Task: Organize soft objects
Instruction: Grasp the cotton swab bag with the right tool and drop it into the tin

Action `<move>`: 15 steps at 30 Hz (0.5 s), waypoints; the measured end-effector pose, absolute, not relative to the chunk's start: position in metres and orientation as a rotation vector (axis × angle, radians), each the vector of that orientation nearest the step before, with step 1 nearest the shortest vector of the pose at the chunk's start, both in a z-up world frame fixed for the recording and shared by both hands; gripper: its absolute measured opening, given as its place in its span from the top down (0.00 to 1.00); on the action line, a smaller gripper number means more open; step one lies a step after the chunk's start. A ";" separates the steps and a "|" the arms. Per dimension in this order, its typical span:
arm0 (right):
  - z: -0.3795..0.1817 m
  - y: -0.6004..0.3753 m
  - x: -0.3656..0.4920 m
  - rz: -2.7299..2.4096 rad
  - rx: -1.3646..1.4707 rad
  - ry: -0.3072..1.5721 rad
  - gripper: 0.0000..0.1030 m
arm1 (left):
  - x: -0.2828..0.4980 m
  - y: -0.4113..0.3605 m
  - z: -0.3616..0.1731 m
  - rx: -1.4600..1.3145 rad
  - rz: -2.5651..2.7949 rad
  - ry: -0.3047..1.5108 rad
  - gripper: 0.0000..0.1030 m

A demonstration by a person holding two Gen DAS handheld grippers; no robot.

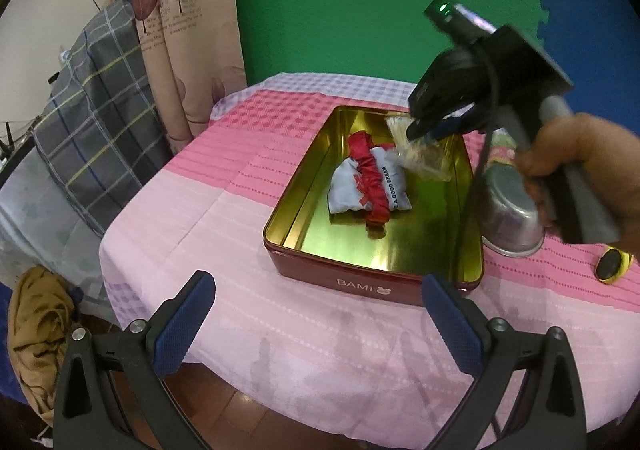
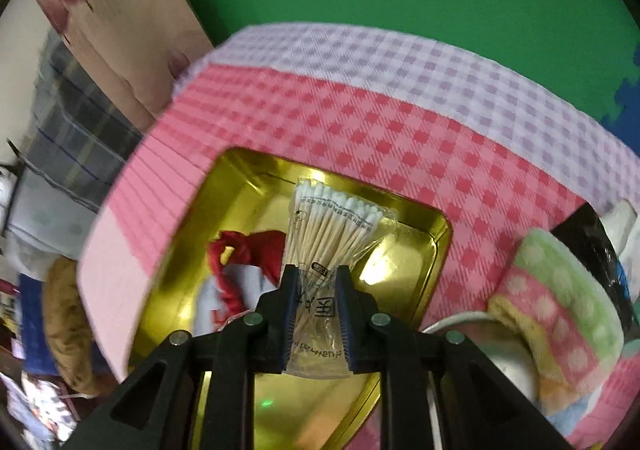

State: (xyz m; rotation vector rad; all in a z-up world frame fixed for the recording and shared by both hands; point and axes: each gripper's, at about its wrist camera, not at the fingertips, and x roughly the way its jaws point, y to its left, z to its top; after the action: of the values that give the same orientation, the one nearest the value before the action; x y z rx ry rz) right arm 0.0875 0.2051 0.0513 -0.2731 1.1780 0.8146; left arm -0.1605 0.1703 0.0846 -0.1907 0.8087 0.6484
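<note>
The right hand-held gripper (image 2: 316, 290), clamped on a bag of cotton swabs (image 2: 332, 226) whose length runs along its fingers, hangs above the far end of the gold-lined tin (image 1: 344, 282), while the left hand-held gripper (image 1: 320, 310) waits wide open nearer the tin's front.

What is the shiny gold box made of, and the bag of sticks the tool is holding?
The box looks like thin metal: its gold inside mirrors light, and the outside is painted glossy red. The bag seems to be clear, crinkly plastic. The sticks look wooden with white cotton tips.
</note>
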 end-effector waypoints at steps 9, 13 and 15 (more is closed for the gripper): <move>0.033 0.232 0.079 0.847 -0.347 1.170 0.82 | -0.159 0.180 0.078 -0.228 0.636 0.838 0.00; 0.040 0.230 0.077 0.857 -0.328 1.128 0.74 | -0.158 0.177 0.077 -0.222 0.637 0.845 0.00; 0.050 0.217 0.075 0.868 -0.298 1.079 0.61 | -0.158 0.177 0.077 -0.213 0.642 0.841 0.00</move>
State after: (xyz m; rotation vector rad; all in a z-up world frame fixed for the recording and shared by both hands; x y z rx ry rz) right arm 0.0748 0.2174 0.0504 -0.2981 1.0789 0.8680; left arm -0.1582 0.1767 0.0769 -0.2132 0.8406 0.6421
